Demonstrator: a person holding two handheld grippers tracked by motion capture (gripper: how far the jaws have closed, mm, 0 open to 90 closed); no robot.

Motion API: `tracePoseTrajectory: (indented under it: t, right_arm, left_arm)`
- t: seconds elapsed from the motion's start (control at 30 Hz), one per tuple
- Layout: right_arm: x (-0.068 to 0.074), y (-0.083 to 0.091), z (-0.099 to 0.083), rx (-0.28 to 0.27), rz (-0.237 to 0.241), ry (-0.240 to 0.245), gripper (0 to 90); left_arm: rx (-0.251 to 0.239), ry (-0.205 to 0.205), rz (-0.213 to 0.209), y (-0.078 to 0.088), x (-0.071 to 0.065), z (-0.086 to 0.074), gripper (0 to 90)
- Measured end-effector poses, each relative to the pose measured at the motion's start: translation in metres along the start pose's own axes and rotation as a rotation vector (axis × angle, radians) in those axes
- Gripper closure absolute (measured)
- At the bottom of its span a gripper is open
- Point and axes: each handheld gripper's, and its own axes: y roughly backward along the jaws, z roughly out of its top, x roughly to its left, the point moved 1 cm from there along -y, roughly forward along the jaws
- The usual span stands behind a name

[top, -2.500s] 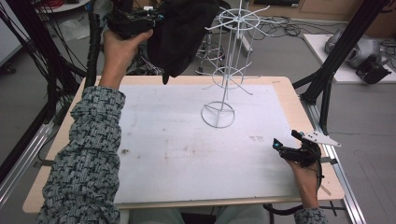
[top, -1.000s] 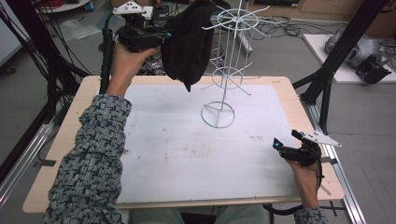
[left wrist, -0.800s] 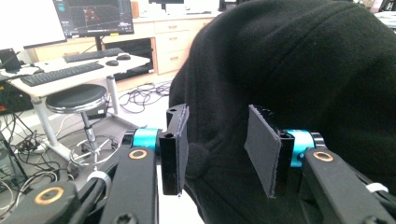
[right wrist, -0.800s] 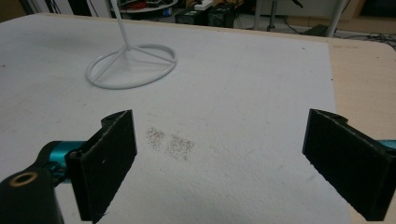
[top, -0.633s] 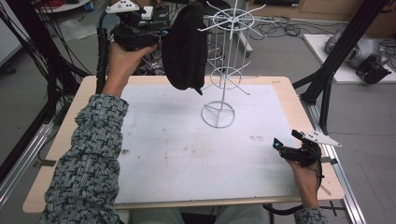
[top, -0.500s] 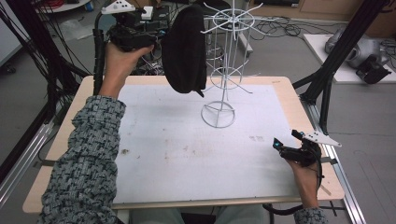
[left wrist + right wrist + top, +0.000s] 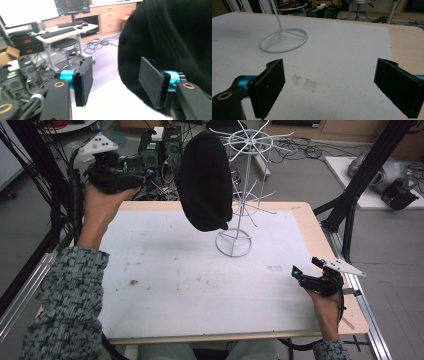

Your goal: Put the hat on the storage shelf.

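A black knit hat (image 7: 205, 180) hangs from an upper arm of the white wire rack (image 7: 246, 195), whose ring base (image 7: 283, 40) stands on the white mat (image 7: 175, 280). My left gripper (image 7: 145, 171) is held high beyond the table's far left edge, a short way left of the hat. It is open, and in the left gripper view (image 7: 115, 77) the hat (image 7: 175, 37) hangs just behind the right-hand jaw, with nothing between the jaws. My right gripper (image 7: 300, 272) rests at the mat's near right edge, open (image 7: 329, 82) and empty, facing the rack base.
Electronics boxes (image 7: 160, 147) and cables lie on the floor behind the table. Black frame posts (image 7: 360, 185) rise at the right and left sides. A bare wooden strip (image 7: 330, 245) borders the mat on the right. A desk with keyboards (image 7: 62, 31) stands farther off.
The left gripper carried the hat rightward and up onto the rack's top arm, let go and drew back to the left. The right gripper has stayed still.
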Motion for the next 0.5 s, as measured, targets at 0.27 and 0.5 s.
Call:
tracePoseTrajectory:
  t: [0.27, 0.5]
  right_arm:
    - [0.004, -0.003, 0.004, -0.018, 0.005, -0.006, 9.0]
    - [0.007, -0.007, 0.005, -0.01, 0.005, 0.003, 9.0]
  left_arm:
    - [0.019, 0.042, 0.064, 0.038, -0.004, -0.061, 31.3]
    - [0.034, 0.071, 0.106, 0.056, -0.012, -0.122, 29.4]
